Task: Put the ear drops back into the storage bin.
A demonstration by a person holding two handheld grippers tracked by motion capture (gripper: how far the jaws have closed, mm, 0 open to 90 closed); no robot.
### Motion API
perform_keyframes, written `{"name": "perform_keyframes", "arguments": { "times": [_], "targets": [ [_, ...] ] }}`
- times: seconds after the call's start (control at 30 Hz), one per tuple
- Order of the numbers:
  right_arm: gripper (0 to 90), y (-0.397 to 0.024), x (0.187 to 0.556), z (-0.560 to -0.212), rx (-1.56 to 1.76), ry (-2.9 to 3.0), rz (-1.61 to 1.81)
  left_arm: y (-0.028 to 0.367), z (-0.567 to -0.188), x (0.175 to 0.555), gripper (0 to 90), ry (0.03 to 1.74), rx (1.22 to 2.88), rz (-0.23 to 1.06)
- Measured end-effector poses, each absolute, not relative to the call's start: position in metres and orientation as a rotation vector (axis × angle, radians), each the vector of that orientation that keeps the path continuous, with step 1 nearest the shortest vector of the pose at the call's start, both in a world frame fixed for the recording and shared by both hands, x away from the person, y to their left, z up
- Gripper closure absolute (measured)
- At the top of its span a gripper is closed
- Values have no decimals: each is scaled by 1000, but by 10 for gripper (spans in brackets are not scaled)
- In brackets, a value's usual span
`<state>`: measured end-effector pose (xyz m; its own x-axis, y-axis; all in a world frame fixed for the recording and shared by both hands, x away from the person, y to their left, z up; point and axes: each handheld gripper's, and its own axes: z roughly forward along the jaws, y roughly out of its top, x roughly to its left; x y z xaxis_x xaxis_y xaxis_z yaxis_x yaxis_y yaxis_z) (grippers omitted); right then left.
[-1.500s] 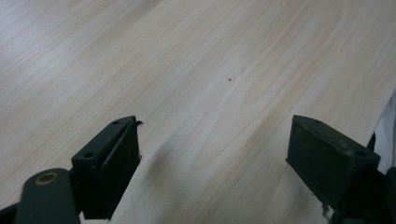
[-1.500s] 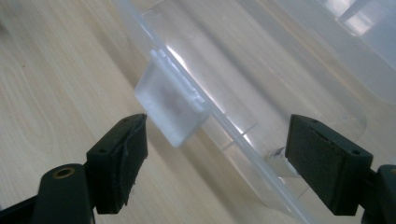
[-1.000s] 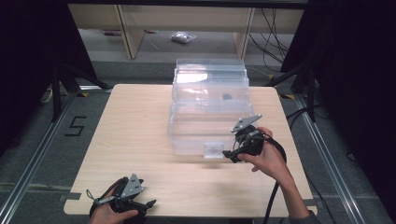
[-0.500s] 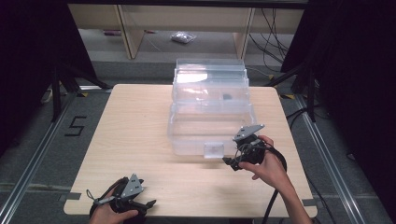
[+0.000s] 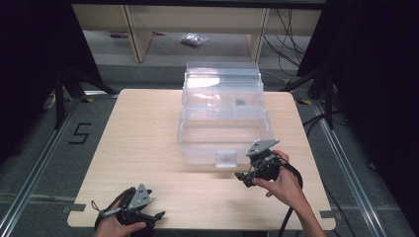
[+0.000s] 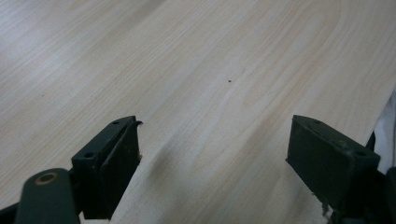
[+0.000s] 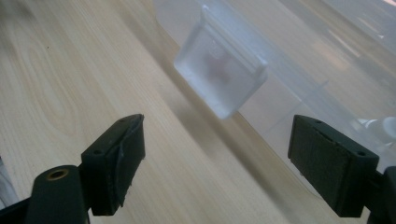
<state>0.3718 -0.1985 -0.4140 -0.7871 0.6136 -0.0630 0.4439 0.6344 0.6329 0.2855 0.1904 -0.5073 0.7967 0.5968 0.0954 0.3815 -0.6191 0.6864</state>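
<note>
Both claws were wide apart: the left gripper (image 5: 157, 216) low over the table (image 5: 148, 133), the right gripper (image 5: 240, 177) near the clear box's latch (image 7: 219, 79).

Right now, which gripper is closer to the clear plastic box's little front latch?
Right. The right gripper hovers just beside the frosted latch; the left gripper sits far off at the wooden table's near edge.

A pale wooden table (image 5: 143, 148) stands on grey floor (image 5: 44, 163), with light wooden shelving (image 5: 197, 19) behind amid darkness.
</note>
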Motion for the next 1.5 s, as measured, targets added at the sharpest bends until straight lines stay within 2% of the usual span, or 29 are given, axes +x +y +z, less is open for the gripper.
{"name": "perform_keyframes", "arguments": {
  "times": [1.5],
  "targets": [
    [198, -219, 341, -458, 975, 2516, 996, 190, -507, 285, 166, 722, 2302, 414]
  ]
}}
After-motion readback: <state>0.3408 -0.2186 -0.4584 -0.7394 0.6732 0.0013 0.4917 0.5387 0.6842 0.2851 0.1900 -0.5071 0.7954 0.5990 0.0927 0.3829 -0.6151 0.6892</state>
